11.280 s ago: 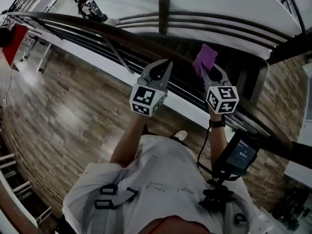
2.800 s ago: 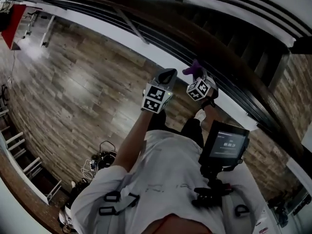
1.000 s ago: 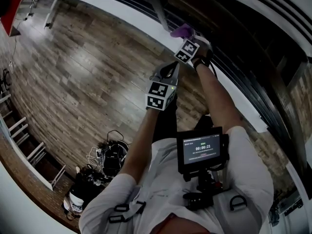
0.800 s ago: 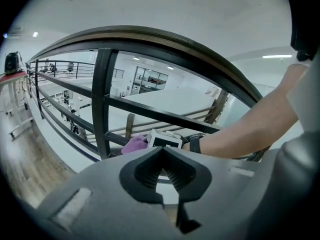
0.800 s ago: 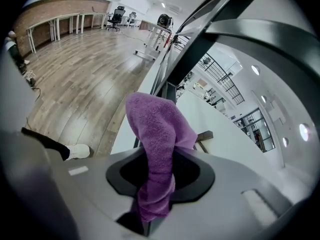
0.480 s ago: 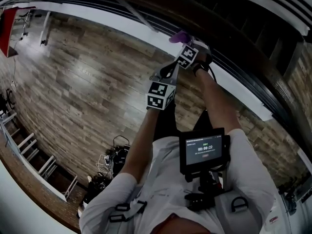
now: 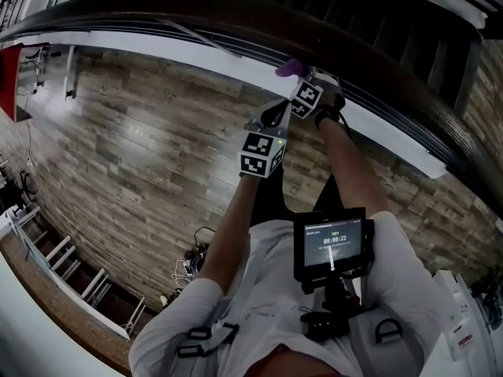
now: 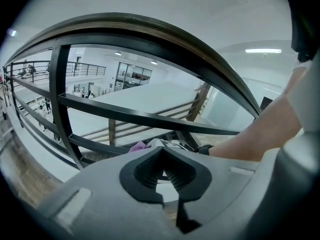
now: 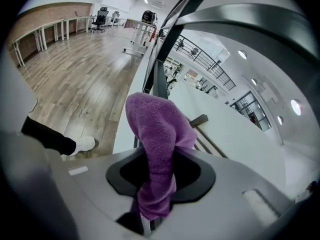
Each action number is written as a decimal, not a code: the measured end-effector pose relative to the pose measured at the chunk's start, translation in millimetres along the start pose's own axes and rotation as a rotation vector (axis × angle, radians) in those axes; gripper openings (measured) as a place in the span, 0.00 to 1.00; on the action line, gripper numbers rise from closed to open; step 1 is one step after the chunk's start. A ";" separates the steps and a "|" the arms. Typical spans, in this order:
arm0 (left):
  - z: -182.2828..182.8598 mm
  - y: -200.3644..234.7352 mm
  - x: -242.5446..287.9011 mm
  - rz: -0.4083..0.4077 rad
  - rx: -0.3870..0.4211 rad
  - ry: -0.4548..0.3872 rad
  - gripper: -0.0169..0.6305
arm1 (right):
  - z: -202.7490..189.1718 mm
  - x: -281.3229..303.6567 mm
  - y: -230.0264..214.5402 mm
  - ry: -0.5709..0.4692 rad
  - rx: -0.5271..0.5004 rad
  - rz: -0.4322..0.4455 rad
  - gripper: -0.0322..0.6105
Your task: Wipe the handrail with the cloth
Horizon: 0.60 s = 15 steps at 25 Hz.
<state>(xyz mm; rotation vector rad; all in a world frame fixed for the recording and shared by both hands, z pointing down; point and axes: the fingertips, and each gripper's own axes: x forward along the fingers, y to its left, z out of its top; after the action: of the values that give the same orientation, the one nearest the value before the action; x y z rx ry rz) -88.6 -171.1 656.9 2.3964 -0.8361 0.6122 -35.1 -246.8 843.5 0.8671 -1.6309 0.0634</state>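
Cloth (image 9: 156,129), purple, clamped in right tool (image 9: 154,186), near handrail (image 7: 236,14); left tool (image 8: 163,160) jaws closed together.

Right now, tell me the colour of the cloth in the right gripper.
Purple cloth, clearest in the right gripper view.

Lit monitor (image 7: 333,242) on my chest, wood-plank floor (image 7: 134,155) spreading left of it, cable tangle (image 7: 194,259) just left, white racks (image 7: 75,269) farther left, red panel (image 7: 9,77) far upper left

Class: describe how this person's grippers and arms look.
The left gripper and right gripper have grey shells, dark jaw pads, each with a white cube of black square markers. Bare forearms, white short-sleeved shirt, dark wristband on the right wrist.
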 end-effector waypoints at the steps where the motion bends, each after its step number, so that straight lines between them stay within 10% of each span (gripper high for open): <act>1: 0.1 -5.8 2.6 -0.005 0.005 0.002 0.03 | -5.8 -2.3 -1.5 -0.003 0.007 -0.002 0.23; 15: -12.1 -65.0 31.4 -0.088 0.082 0.054 0.03 | -125.2 -2.4 4.4 0.049 0.068 -0.042 0.23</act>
<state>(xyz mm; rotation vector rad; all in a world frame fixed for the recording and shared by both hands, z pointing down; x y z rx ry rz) -26.0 -133.5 662.6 2.4639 -0.6919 0.6848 66.1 -181.1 877.3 0.9450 -1.5721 0.1107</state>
